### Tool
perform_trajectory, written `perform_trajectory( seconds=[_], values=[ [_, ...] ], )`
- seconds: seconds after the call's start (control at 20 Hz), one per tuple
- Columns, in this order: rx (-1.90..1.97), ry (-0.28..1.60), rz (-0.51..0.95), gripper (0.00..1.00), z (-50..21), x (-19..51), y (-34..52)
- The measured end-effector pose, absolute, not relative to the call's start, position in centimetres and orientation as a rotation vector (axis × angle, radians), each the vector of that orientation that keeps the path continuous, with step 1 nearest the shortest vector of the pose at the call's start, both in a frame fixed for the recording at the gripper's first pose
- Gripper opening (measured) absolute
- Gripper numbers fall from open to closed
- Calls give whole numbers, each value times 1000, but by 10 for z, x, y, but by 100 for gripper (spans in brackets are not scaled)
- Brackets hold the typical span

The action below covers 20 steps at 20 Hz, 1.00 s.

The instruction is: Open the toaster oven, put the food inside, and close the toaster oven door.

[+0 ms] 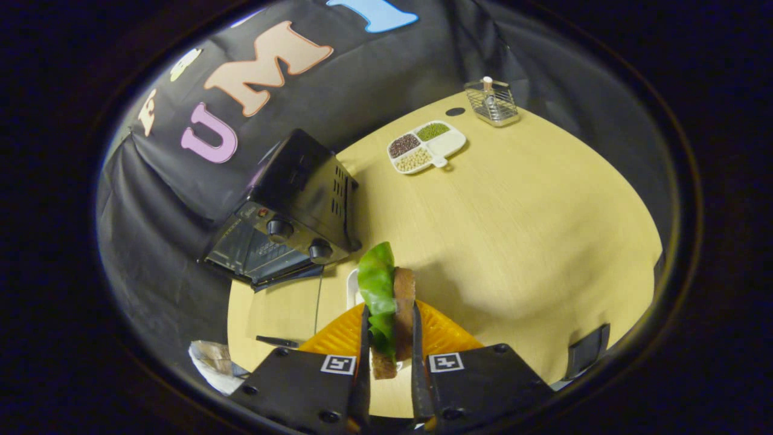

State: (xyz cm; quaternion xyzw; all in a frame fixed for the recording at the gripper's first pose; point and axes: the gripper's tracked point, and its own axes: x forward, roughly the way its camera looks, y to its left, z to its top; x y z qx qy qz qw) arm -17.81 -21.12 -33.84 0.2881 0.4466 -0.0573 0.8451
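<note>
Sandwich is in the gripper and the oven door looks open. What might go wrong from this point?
1. The sandwich stands on edge between the gripper fingers; its green leaf sticks out loosely and may slip or catch on the way in.
2. The toaster oven sits off to one side, its open door overhanging the table edge; a misjudged approach might bump it.

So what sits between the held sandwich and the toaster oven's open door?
In the gripper view, the gripper is shut on the sandwich. Between it and the toaster oven lie a white plate's edge and bare wooden table.
</note>
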Motion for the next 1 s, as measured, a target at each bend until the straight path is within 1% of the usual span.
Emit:
perform_trajectory(
  seconds=[0.15, 0.3, 0.5, 1.0],
  values=[
    [597, 899, -134, 30, -318, -178, -214],
    [681, 842, -135, 30, -289, -167, -210],
    [824, 818, -87, 29, -262, -151, -181],
    [952, 894, 31, 29, -268, -119, -76]
  ],
)
